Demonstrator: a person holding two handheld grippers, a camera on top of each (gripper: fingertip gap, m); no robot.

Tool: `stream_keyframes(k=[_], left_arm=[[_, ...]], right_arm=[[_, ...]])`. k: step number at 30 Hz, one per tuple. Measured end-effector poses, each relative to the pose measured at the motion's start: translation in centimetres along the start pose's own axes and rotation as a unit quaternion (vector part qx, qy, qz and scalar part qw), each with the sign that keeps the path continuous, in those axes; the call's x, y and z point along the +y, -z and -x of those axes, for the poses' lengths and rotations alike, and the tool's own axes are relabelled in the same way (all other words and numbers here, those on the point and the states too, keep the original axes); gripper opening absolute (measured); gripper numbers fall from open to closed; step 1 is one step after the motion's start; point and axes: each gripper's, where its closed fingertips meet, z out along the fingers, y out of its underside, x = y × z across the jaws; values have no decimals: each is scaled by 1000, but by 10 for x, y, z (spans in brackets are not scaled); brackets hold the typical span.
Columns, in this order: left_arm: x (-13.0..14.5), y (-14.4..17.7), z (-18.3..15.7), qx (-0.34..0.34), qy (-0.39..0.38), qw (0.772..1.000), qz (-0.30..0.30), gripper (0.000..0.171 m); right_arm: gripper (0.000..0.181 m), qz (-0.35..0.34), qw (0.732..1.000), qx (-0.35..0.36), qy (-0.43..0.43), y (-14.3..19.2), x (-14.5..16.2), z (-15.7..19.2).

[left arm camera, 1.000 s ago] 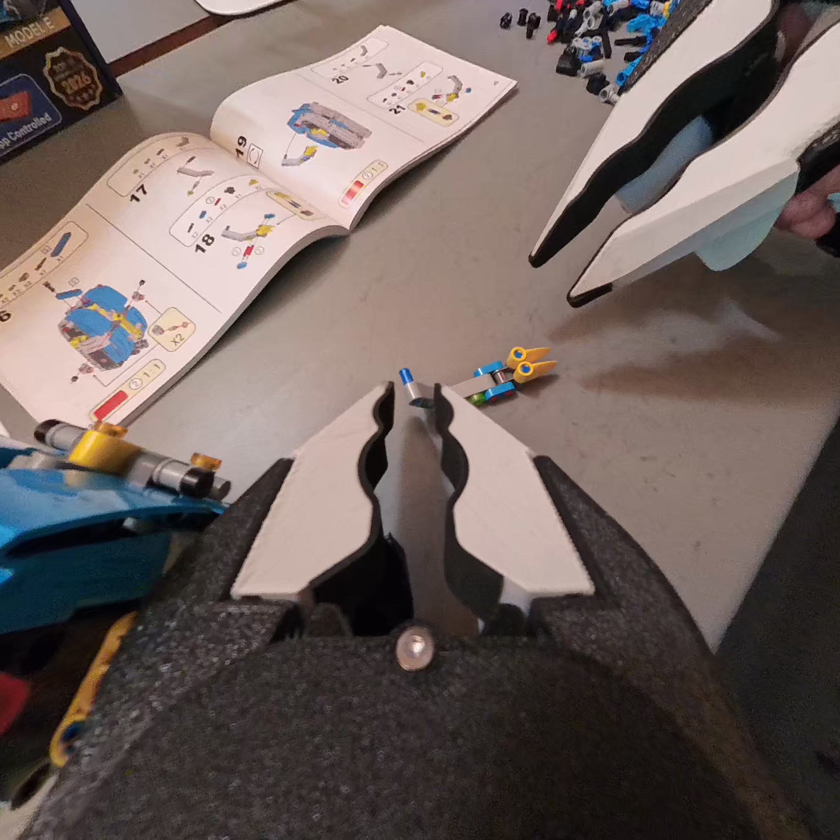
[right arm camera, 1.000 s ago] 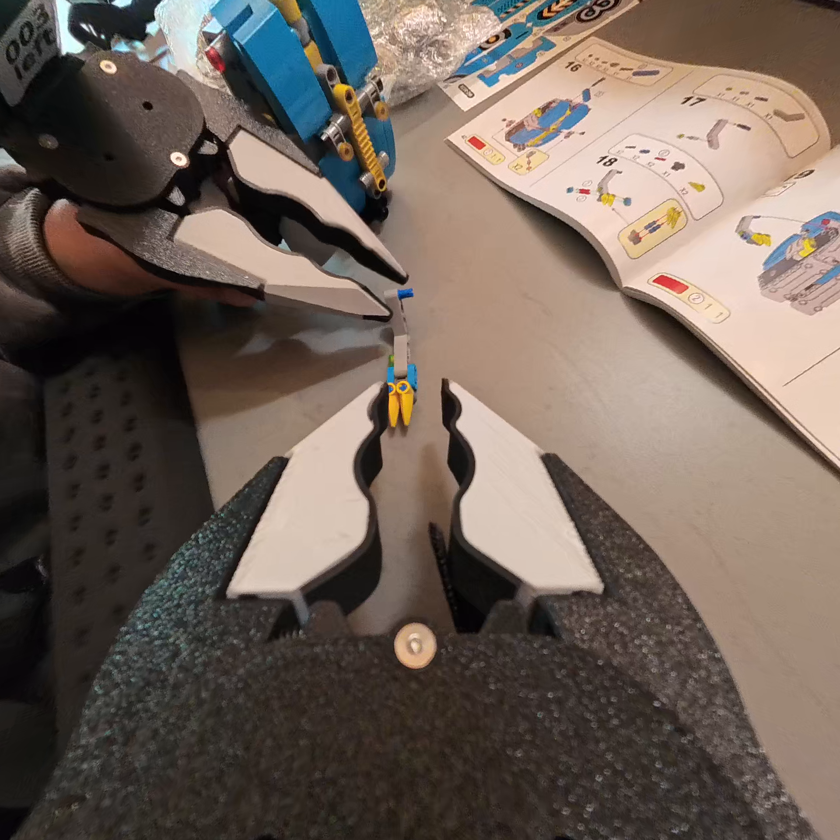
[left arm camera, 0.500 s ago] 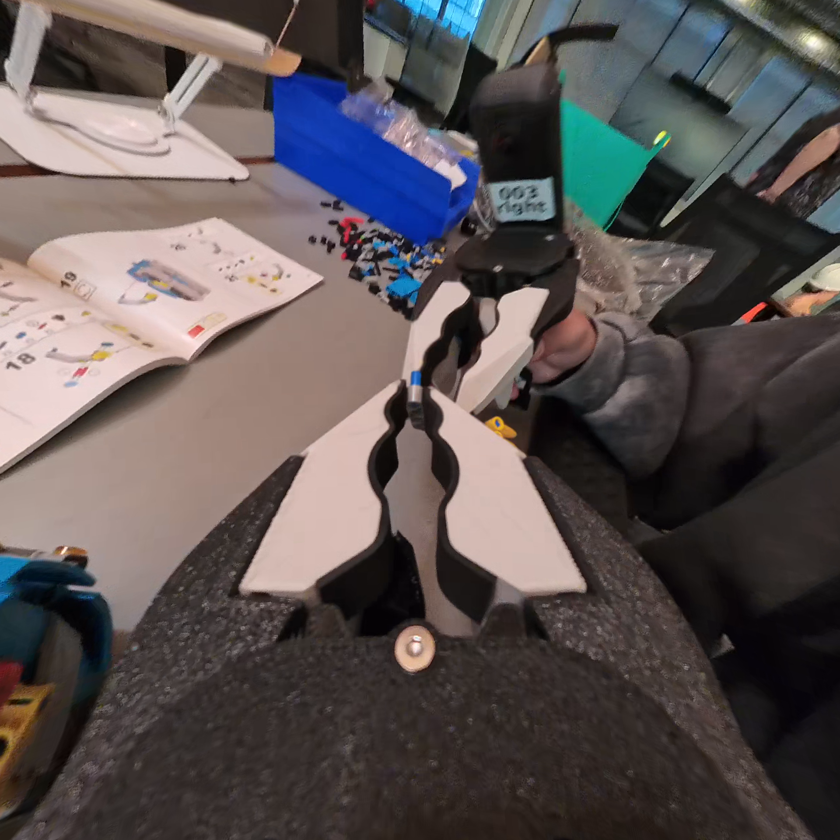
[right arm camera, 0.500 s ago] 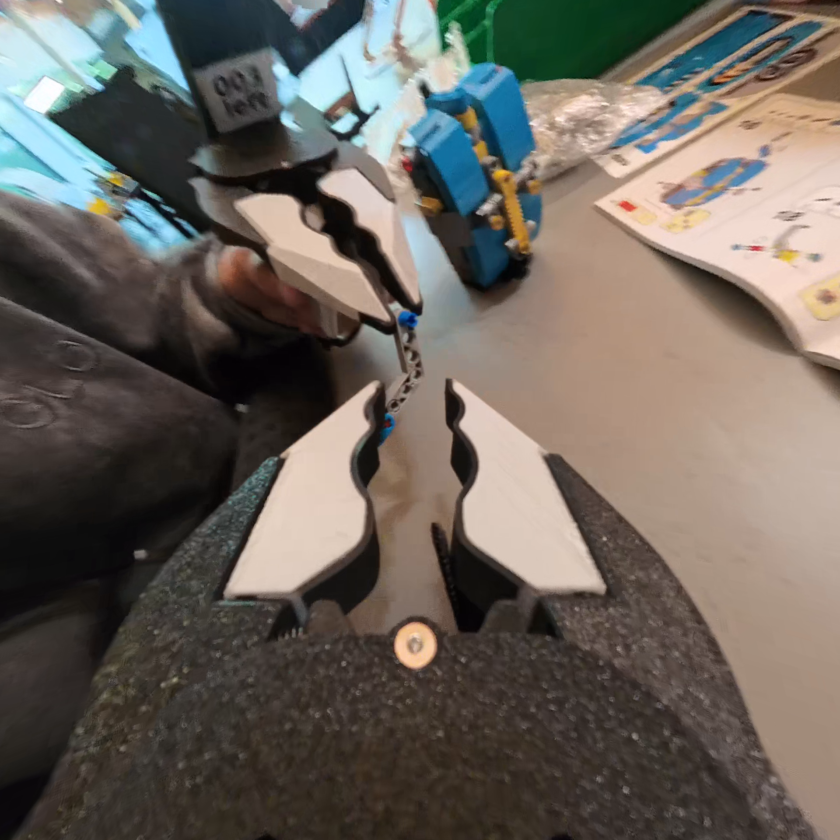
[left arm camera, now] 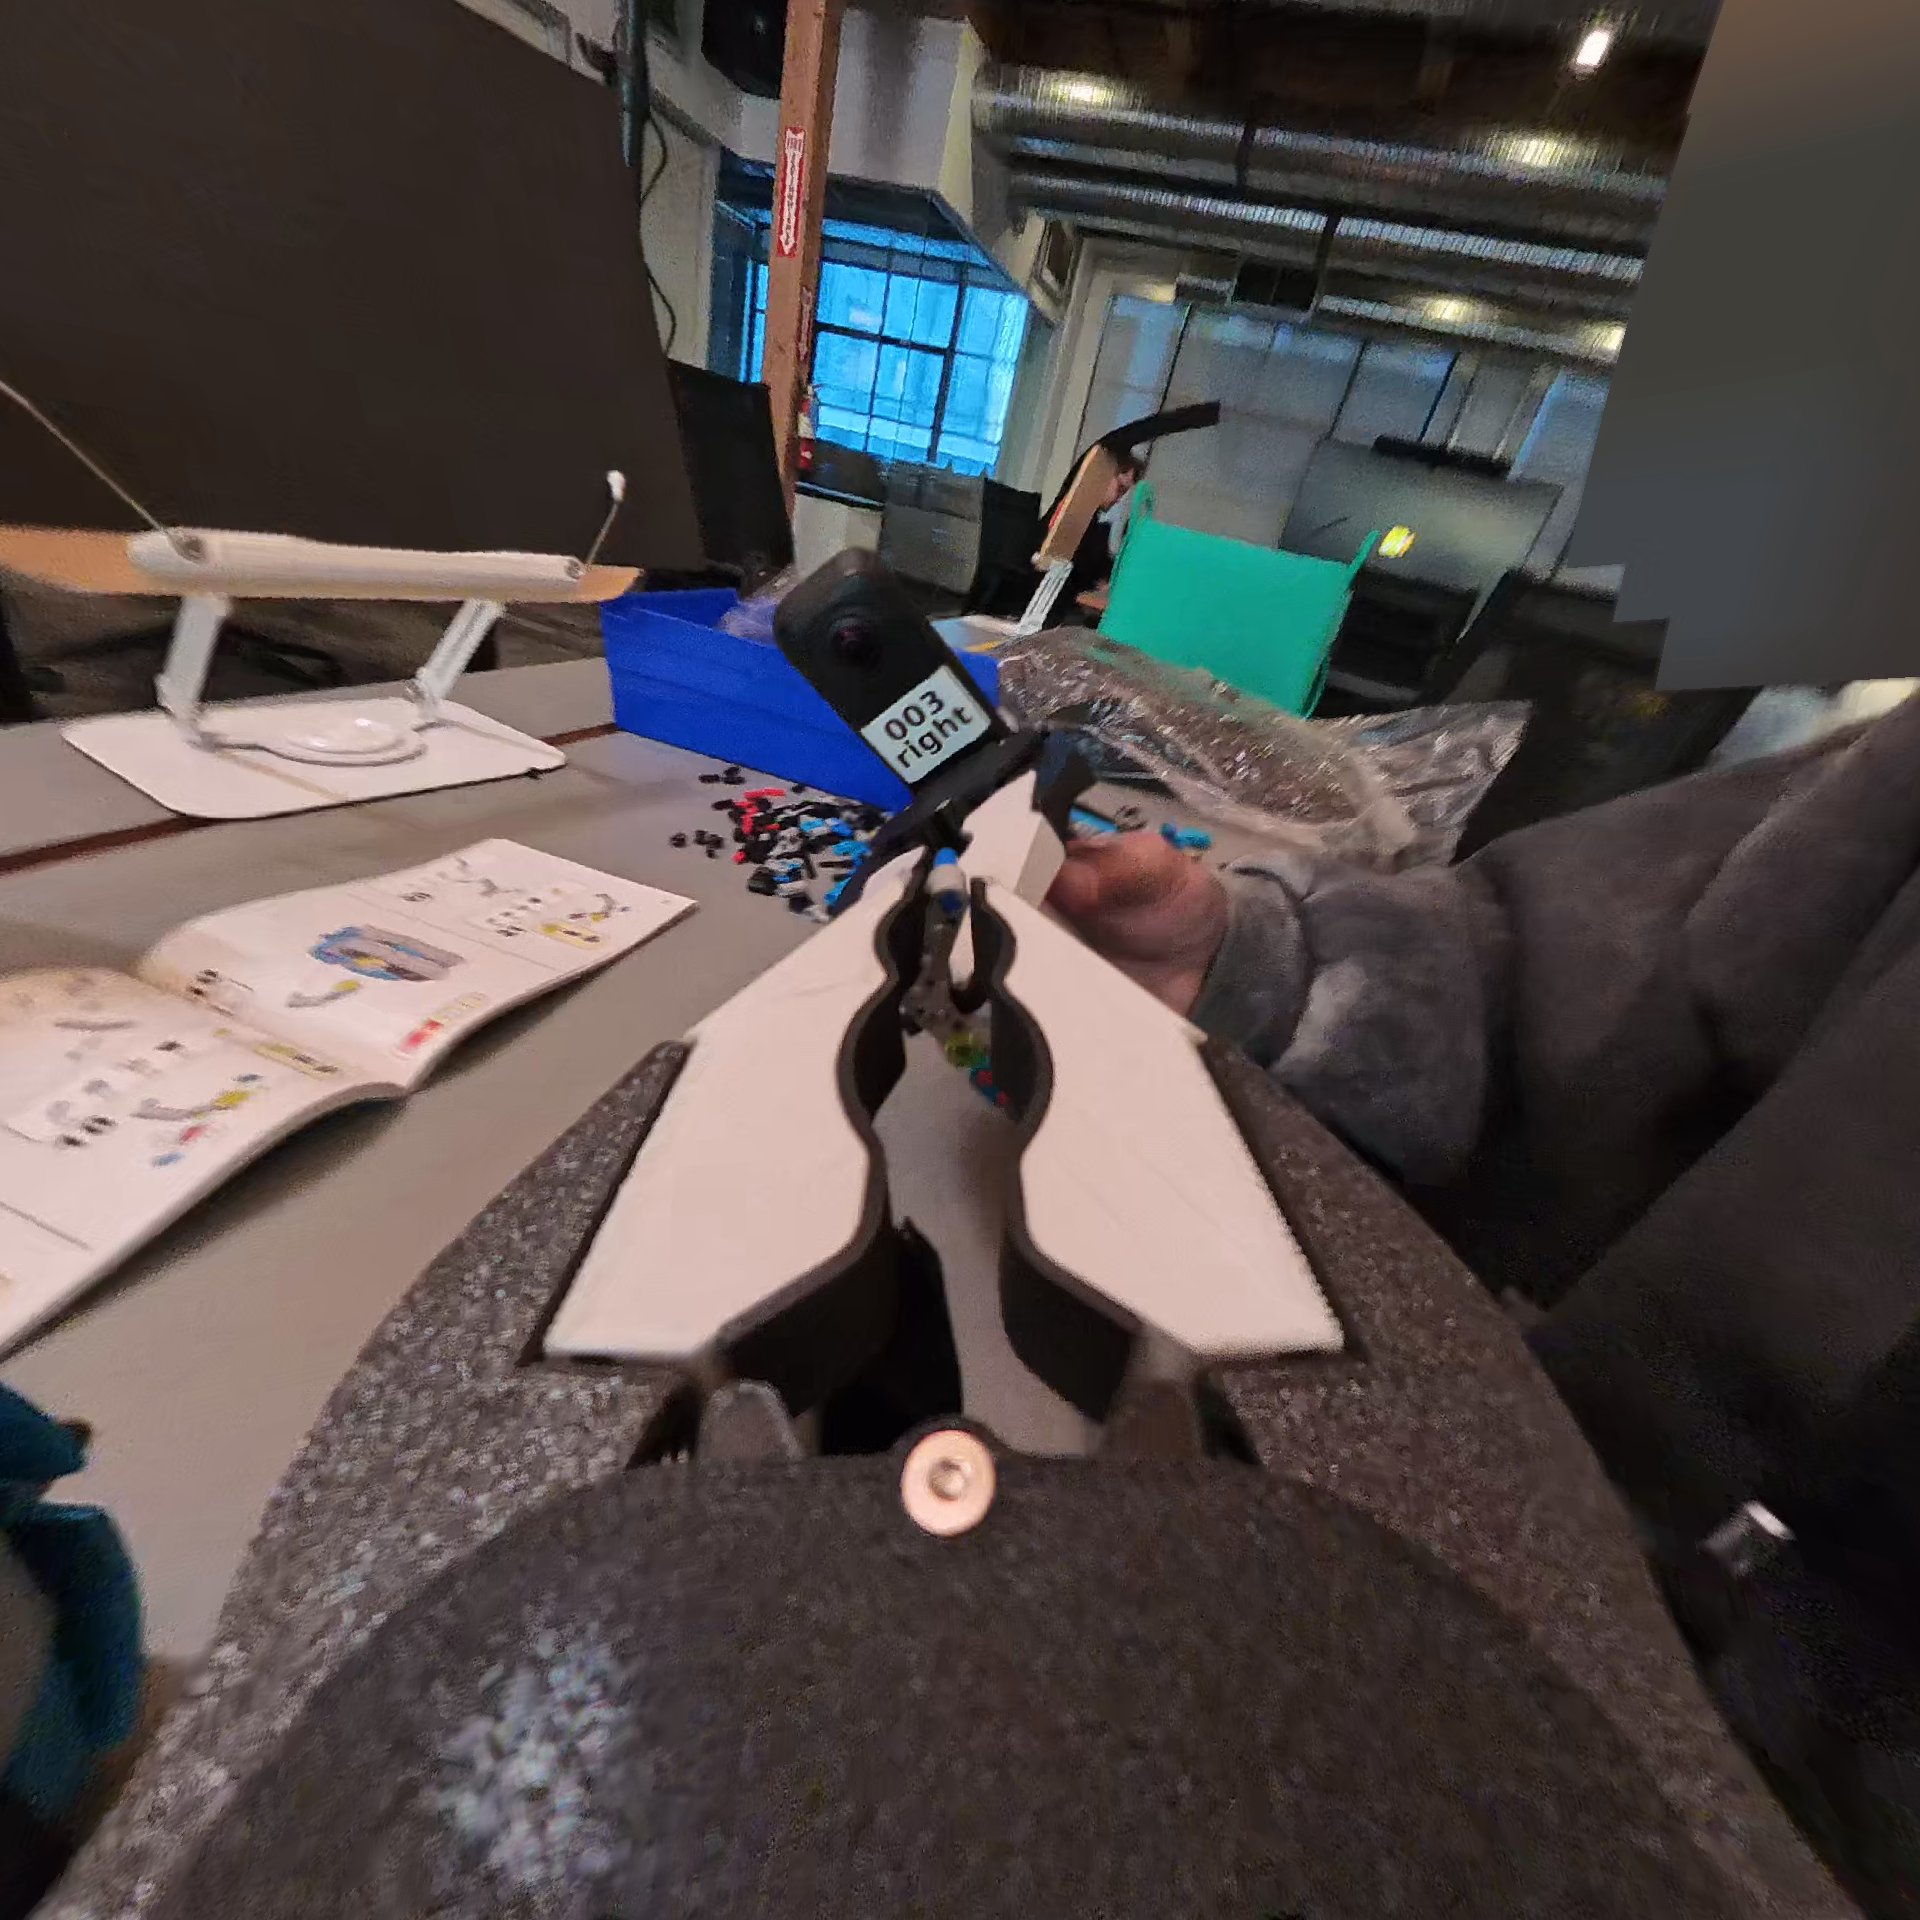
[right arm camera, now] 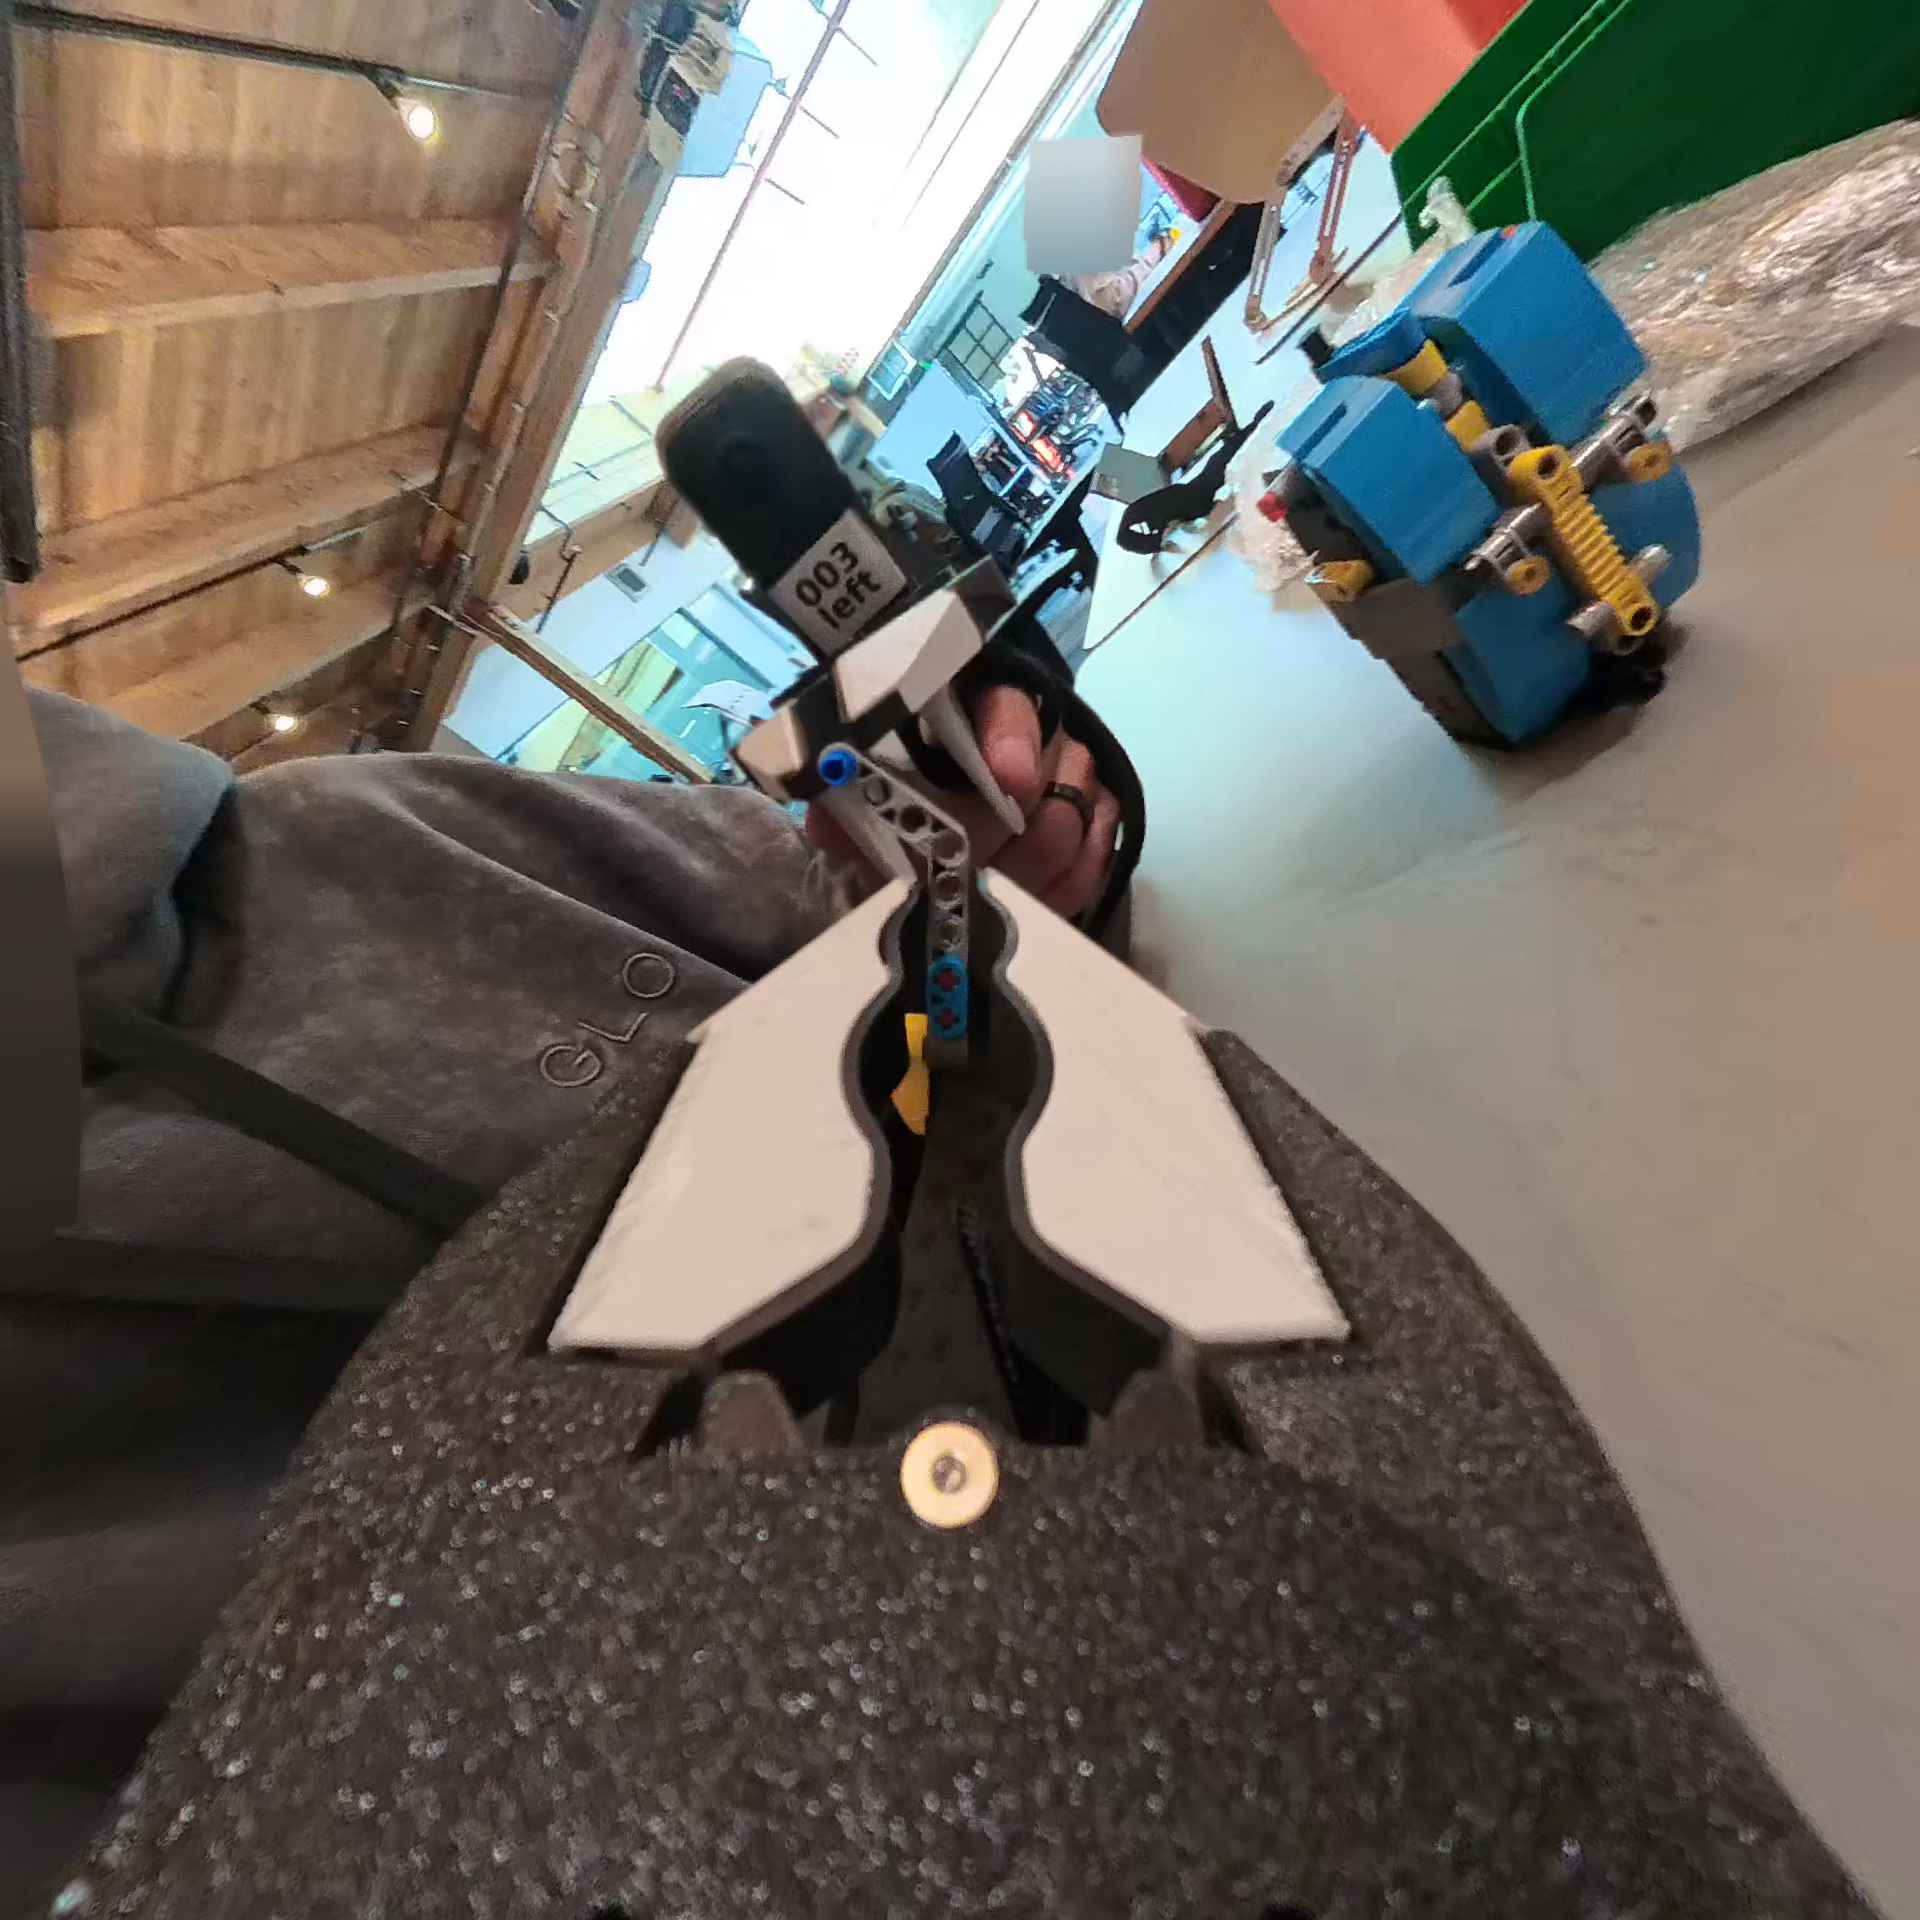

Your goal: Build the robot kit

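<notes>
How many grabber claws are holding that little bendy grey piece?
2. The left gripper pinches the bent grey beam at its blue-pin end. The right gripper is closed on its other end, by the blue and yellow bits.

Grey table surface [left arm camera: 644, 997] across lower left of left wrist view; same surface [right arm camera: 1558, 935] at right of right wrist view. Dark wall panel [left arm camera: 312, 260] upper left. Wooden post [left arm camera: 800, 208] at top centre, blue-lit gridded window [left arm camera: 894, 374] just right of it. Exposed ducts [left arm camera: 1299, 177] and ceiling lamps [left arm camera: 1590, 47] upper right. Green chair back [left arm camera: 1226, 613] centre right. Timber planking [right arm camera: 260, 312] with small bulbs [right arm camera: 419, 122] upper left of right wrist view; bright glazing [right arm camera: 831, 208] top centre; green panel [right arm camera: 1662, 104] upper right.
</notes>
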Motion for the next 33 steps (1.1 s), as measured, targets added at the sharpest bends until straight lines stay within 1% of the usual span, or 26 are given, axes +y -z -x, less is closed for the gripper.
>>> stream_keyframes(k=[2,4,11,16,21,22,24,26,27,28,29,30,33], left_arm=[[4,0,-1,-14,-39,999,12,11],[5,1,-2,-20,-57,998,14,11],[4,0,-2,-22,-73,997,13,12],[7,0,-2,-17,-79,997,20,7],[8,4,-2,-24,-113,993,29,7],[7,5,0,-27,-112,993,27,7],[6,10,13,-50,-93,994,18,7],[9,12,24,-61,-35,997,8,7],[12,12,27,-59,-14,998,11,7],[15,12,30,-61,-5,998,15,7],[18,12,33,-63,-1,998,20,7],[20,12,34,-60,6,998,24,7],[21,13,33,-50,16,998,22,7]], right_arm=[[6,0,1000,-5,-4,0,0,1],[6,1,1000,-10,-4,0,0,3],[6,5,1000,-12,-12,-1,2,2],[6,13,1000,-10,-13,-3,5,1],[8,19,1000,3,4,-5,7,1],[14,16,999,26,20,-2,5,-4],[17,7,991,114,68,11,-4,-23],[15,13,965,234,121,33,-12,-50],[13,17,948,285,141,46,-16,-61],[12,19,934,321,156,55,-19,-68],[10,17,927,337,164,61,-22,-70],[10,12,927,336,166,62,-25,-70],[10,5,941,309,135,58,-21,-71]])
